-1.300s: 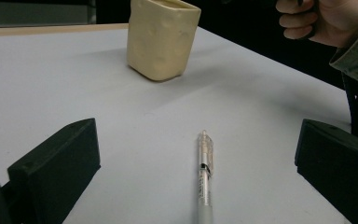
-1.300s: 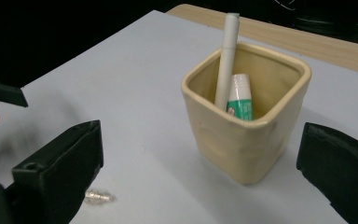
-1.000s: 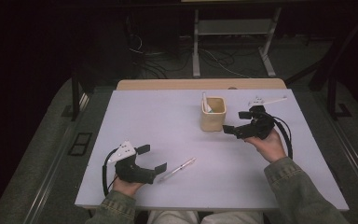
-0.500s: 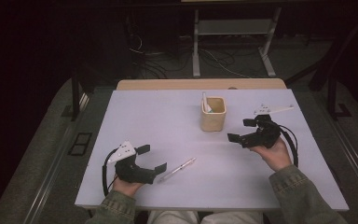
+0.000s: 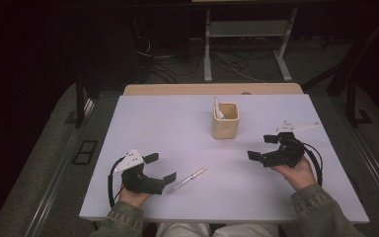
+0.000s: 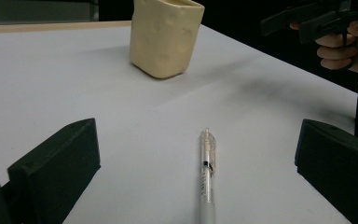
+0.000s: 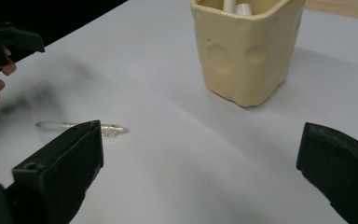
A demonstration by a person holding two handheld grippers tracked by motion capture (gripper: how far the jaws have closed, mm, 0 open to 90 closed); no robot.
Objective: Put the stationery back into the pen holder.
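Note:
A clear pen lies flat on the white table, just right of my left gripper, which rests open with the pen between its jaws. A cream square cup stands at the centre back with white pens inside. My right gripper hovers open and empty to the right of the cup, jaws pointing left.
The table's wooden far edge borders a dark floor with cables and a metal stand. Bare tabletop lies between the two grippers. The person's sleeves enter at the near edge.
My right gripper has drawn back from beside the cup toward the near right of the table. The left gripper and the pen have stayed still.

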